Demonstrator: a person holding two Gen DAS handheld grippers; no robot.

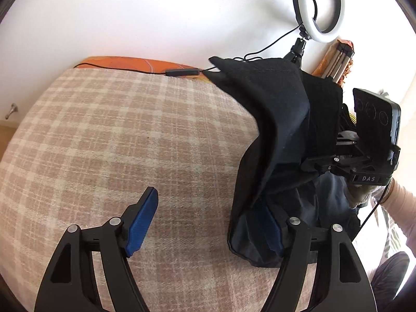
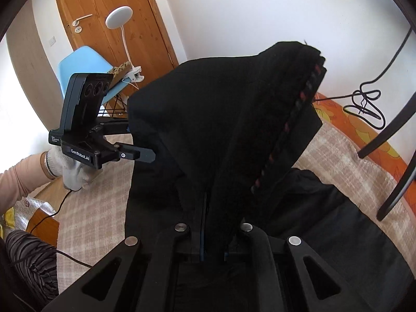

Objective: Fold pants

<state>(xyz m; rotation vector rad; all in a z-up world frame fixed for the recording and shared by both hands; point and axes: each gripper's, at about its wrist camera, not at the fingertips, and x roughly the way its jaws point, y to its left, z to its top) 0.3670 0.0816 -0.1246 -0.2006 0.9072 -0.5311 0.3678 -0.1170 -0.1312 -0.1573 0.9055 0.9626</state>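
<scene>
A: Pants [image 2: 221, 119] — where are they?

B: Black, lifted off the checked blanket [image 1: 109, 135], bunched and draped between both grippers. Their lower part lies on the blanket.

A: Right gripper [image 2: 208, 234]?

B: Nearly closed, pinching a fold of the pants at the bottom of its own view; cloth rises from the jaws to a peak with a striped waistband [image 2: 291, 119].

A: Left gripper [image 1: 205, 223]?

B: Spread wide. Its left pad [image 1: 141, 223] is bare over the blanket; cloth hangs over the right pad.

A: Beyond?

B: Cable [image 1: 124, 69], ring light [image 1: 318, 5], white wall.
</scene>
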